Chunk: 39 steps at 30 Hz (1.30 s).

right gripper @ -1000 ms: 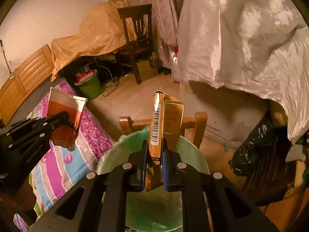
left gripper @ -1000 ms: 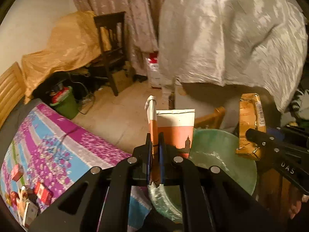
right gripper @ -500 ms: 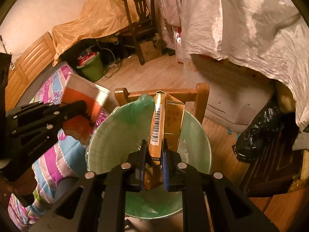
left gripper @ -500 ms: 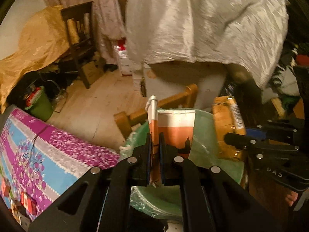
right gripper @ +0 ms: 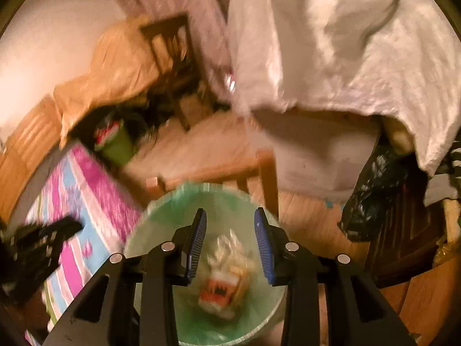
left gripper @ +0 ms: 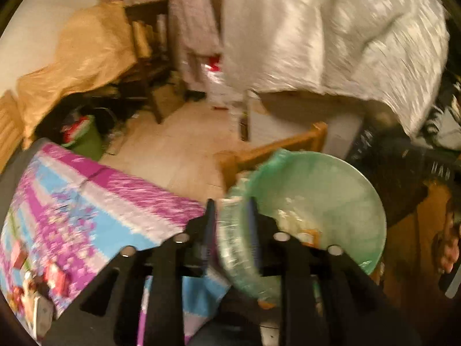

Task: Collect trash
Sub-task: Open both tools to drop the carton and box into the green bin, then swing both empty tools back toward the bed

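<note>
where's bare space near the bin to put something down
Free: the floral purple bedspread left of the green-lined bin, and the wood floor beyond it. Crowded: the bedspread's near corner with small red packets.

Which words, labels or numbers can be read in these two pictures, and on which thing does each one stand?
No text can be read with certainty.
White letters on the side of the right gripper, whose jaws are opening with nothing between them: too blurred to read.
Orange and white carton in the green bin: any print on it is blurred.
</note>
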{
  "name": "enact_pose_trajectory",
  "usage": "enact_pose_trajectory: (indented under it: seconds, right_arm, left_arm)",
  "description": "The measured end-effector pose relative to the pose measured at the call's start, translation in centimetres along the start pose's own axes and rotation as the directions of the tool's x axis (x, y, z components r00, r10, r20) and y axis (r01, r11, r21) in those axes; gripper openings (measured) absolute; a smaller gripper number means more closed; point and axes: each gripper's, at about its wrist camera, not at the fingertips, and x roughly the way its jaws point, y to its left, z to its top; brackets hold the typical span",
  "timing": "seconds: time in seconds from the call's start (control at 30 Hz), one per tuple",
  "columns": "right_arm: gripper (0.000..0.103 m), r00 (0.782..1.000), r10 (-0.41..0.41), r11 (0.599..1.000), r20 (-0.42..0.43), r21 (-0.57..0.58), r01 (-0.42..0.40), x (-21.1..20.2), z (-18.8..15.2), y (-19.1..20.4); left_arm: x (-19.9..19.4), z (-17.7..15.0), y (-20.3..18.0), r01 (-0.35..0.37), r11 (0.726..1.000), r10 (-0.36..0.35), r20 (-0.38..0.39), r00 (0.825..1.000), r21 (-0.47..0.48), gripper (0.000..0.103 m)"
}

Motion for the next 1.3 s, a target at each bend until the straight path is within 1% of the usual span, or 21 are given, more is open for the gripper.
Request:
enact_pose_trajectory:
  seconds: [0.03, 0.07, 0.1, 0.17, 0.2, 0.23, 0.3, 0.4, 0.47, 0.53, 0.6, 0.7, 0.73, 0.77, 0.87, 0.97, 1.03, 1.07, 1.17, 1.23, 1.3]
  right_arm:
    - [0.061, 0.997, -0.054, 0.998, 0.046, 0.024, 0.053, -0.5, 0.0, -0.4]
    - [0.071, 0.974, -0.186, 0.981, 0.126, 0.074, 0.178, -1.5, -0.5, -1.1]
    - [0.082, 0.933, -0.295, 0.954, 0.206, 0.124, 0.275, -2.6, -1.4, -1.8]
    - [0.085, 0.794, -0.497, 0.866, 0.349, 0.262, 0.426, -4.3, -5.2, -3.8]
    - [0.087, 0.75, -0.57, 0.818, 0.335, 0.314, 0.481, -3.8, -7.3, -4.9]
    - [0.087, 0.741, -0.611, 0.787, 0.28, 0.323, 0.526, -2.5, -9.0, -5.7]
    - [0.087, 0.75, -0.634, 0.764, 0.188, 0.297, 0.572, 0.3, -11.9, -6.6]
    - [0.087, 0.722, -0.689, 0.699, 0.066, 0.323, 0.638, 4.5, -17.1, -8.0]
    - [0.087, 0.695, -0.715, 0.628, -0.08, 0.363, 0.688, 8.1, -21.1, -9.7]
    - [0.087, 0.655, -0.721, 0.542, -0.225, 0.406, 0.736, 11.1, -24.6, -11.4]
    - [0.087, 0.58, -0.725, 0.402, -0.371, 0.456, 0.794, 13.5, -28.4, -13.2]
    - [0.087, 0.487, -0.694, 0.22, -0.53, 0.488, 0.845, 16.4, -32.8, -14.8]
    - [0.087, 0.472, -0.679, 0.178, -0.562, 0.499, 0.848, 17.0, -33.6, -15.2]
    - [0.087, 0.459, -0.651, 0.104, -0.604, 0.529, 0.843, 17.5, -34.8, -15.2]
    - [0.087, 0.494, -0.593, -0.032, -0.636, 0.632, 0.774, 18.6, -37.1, -14.6]
    - [0.086, 0.541, -0.57, -0.055, -0.618, 0.686, 0.726, 19.8, -37.2, -14.2]
    - [0.086, 0.639, -0.507, -0.029, -0.578, 0.753, 0.658, 20.1, -38.5, -15.1]
    - [0.086, 0.672, -0.48, -0.025, -0.565, 0.774, 0.633, 20.6, -38.9, -15.9]
    - [0.084, 0.706, -0.445, 0.01, -0.551, 0.785, 0.619, 21.6, -38.5, -17.1]
    - [0.073, 0.744, -0.422, 0.043, -0.518, 0.808, 0.587, 22.2, -38.5, -17.9]
    - [0.065, 0.761, -0.408, 0.081, -0.505, 0.81, 0.581, 22.6, -38.0, -18.4]
  left_arm:
    - [-1.2, -0.3, 0.8, -0.017, 1.0, 0.017, 0.02, 1.0, -0.012, 0.032]
    - [-2.3, -0.6, 1.5, -0.031, 0.999, 0.032, 0.037, 0.999, -0.025, 0.039]
    - [-3.3, -0.9, 2.2, -0.045, 0.998, 0.047, 0.052, 0.998, -0.037, 0.045]
    - [-4.7, -1.4, 3.0, -0.064, 0.997, 0.068, 0.074, 0.995, -0.053, 0.046]
    - [-5.5, -1.9, 3.4, -0.072, 0.996, 0.077, 0.088, 0.993, -0.062, 0.048]
    - [-5.9, -2.2, 3.6, -0.076, 0.995, 0.083, 0.097, 0.992, -0.07, 0.049]
    - [-6.6, -2.9, 4.1, -0.083, 0.992, 0.094, 0.12, 0.988, -0.095, 0.054]
    - [-6.3, -4.1, 4.3, -0.097, 0.987, 0.113, 0.128, 0.985, -0.126, 0.055]
    - [-5.7, -4.8, 4.4, -0.129, 0.982, 0.146, 0.128, 0.981, -0.135, 0.055]
    - [-4.8, -5.6, 4.8, -0.158, 0.975, 0.175, 0.102, 0.979, -0.156, 0.055]
    - [-4.0, -6.2, 5.3, -0.174, 0.969, 0.19, 0.076, 0.979, -0.173, 0.055]
    - [-2.6, -6.7, 6.5, -0.223, 0.958, 0.232, 0.03, 0.972, -0.18, 0.055]
    - [-2.3, -6.7, 6.9, -0.23, 0.955, 0.238, 0.02, 0.971, -0.187, 0.055]
    - [-1.9, -6.7, 7.3, -0.236, 0.952, 0.242, 0.008, 0.97, -0.197, 0.055]
    - [-0.5, -6.4, 8.2, -0.249, 0.944, 0.252, -0.015, 0.968, -0.216, 0.055]
    - [0.8, -6.2, 8.4, -0.264, 0.945, 0.264, -0.026, 0.964, -0.192, 0.055]
    - [1.6, -6.2, 8.6, -0.271, 0.947, 0.27, -0.029, 0.962, -0.169, 0.055]
    - [1.9, -6.2, 8.5, -0.27, 0.949, 0.269, -0.03, 0.963, -0.163, 0.055]
    - [3.0, -6.4, 8.6, -0.271, 0.95, 0.268, -0.041, 0.963, -0.154, 0.056]
    - [3.6, -6.7, 8.9, -0.267, 0.95, 0.261, -0.058, 0.964, -0.164, 0.056]
    - [3.8, -7.0, 9.1, -0.265, 0.949, 0.258, -0.064, 0.964, -0.169, 0.056]
